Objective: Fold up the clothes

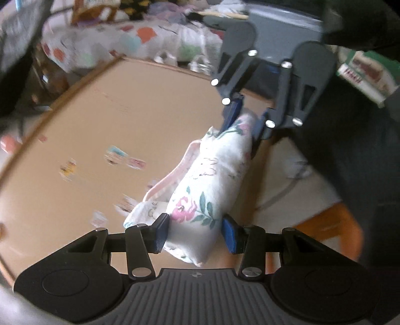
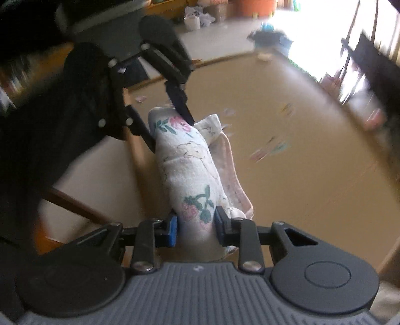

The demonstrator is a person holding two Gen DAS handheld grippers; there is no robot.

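A white cloth [image 1: 212, 175] with pink flowers and a pink trim is bunched into a long roll at the edge of the tan table [image 1: 100, 112]. My left gripper [image 1: 196, 233] is shut on the near end of the roll, its blue pads pressed to both sides. At the far end my right gripper [image 1: 246, 120] clamps the cloth. In the right wrist view the same cloth [image 2: 192, 165] runs away from my right gripper [image 2: 196, 231], which is shut on it, to my left gripper [image 2: 170, 127] at the other end. The roll hangs just above the table [image 2: 312, 175].
Small stickers [image 1: 117, 155] lie scattered on the tabletop. A bed with a spotted cover [image 1: 112, 42] stands behind the table, and an orange seat [image 1: 332, 225] is below its edge. A dark bin [image 2: 272, 40] and a white bag [image 2: 192, 20] sit on the floor beyond.
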